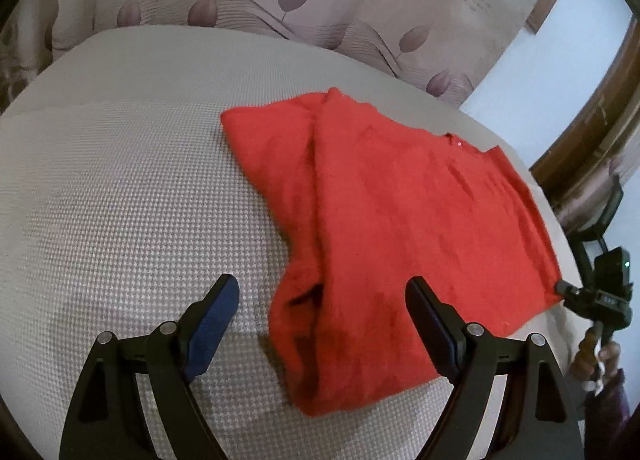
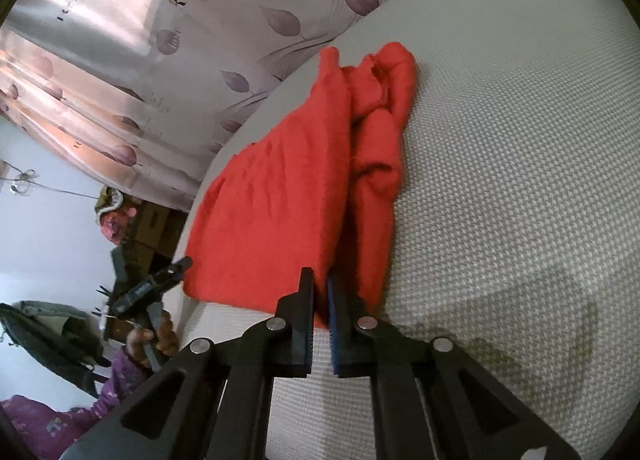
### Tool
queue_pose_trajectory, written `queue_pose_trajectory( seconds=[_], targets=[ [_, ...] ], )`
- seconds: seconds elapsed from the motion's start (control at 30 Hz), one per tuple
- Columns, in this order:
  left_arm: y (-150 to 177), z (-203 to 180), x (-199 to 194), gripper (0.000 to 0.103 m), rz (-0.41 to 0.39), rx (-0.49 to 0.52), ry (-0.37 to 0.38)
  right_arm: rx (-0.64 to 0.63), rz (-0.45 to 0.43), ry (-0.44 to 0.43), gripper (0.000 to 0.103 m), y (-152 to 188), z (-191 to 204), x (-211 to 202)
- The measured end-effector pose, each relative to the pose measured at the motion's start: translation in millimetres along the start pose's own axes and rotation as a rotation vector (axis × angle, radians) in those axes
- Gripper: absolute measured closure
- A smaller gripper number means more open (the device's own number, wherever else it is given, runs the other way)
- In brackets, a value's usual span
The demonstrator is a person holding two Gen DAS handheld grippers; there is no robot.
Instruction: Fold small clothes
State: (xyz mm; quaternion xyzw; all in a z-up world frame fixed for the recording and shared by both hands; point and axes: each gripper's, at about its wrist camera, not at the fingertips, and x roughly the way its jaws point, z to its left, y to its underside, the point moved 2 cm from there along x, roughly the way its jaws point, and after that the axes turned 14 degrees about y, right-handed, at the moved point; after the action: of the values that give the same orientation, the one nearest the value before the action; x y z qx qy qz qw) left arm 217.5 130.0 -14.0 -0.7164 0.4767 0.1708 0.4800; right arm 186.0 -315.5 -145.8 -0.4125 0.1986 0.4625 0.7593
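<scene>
A small red garment point(image 1: 400, 216) lies partly folded on a grey textured bed surface point(image 1: 120, 200). My left gripper point(image 1: 322, 292) is open, its jaws wide apart over the garment's near left edge, holding nothing. In the right wrist view the same red garment point(image 2: 280, 196) has one side folded over and a bunched strip along its right. My right gripper point(image 2: 320, 284) is shut on the garment's near corner, the cloth pinched between the jaws. The left gripper point(image 2: 160, 280) also shows in the right wrist view, at the garment's left edge, held by a hand.
A curtain with purple leaf print point(image 1: 320, 0) hangs behind the bed. A wooden frame point(image 1: 592, 108) and pale wall stand at the right. The bed edge runs close to the garment's far side point(image 2: 224, 148). A dark bag point(image 2: 52, 324) lies at left.
</scene>
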Motion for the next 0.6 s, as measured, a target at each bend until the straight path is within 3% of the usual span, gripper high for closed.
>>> queue_pose_trajectory(
  seconds=[0.1, 0.17, 0.2, 0.27, 0.6],
  targets=[
    [-1.3, -2.1, 1.6, 0.029, 0.006, -0.015, 0.027, 0.012, 0.009, 0.043, 0.085, -1.8, 1.1, 2.9],
    [0.1, -1.6, 2.9, 0.058, 0.011, -0.022, 0.021, 0.018, 0.016, 0.038, 0.081, -1.6, 1.6, 5.8],
    [0.6, -1.4, 2.9, 0.059, 0.011, -0.015, 0.006, 0.01, 0.016, 0.043, 0.081, 0.6, 2.9, 6.3],
    [1.9, 0.2, 2.4, 0.076, 0.025, -0.021, 0.01, -0.012, 0.037, 0.046, 0.094, 5.5, 7.6, 11.1],
    [13.3, 8.1, -8.5, 0.088, 0.048, -0.057, 0.022, 0.02, 0.065, 0.019, 0.097, 9.2, 0.7, 7.3]
  ],
)
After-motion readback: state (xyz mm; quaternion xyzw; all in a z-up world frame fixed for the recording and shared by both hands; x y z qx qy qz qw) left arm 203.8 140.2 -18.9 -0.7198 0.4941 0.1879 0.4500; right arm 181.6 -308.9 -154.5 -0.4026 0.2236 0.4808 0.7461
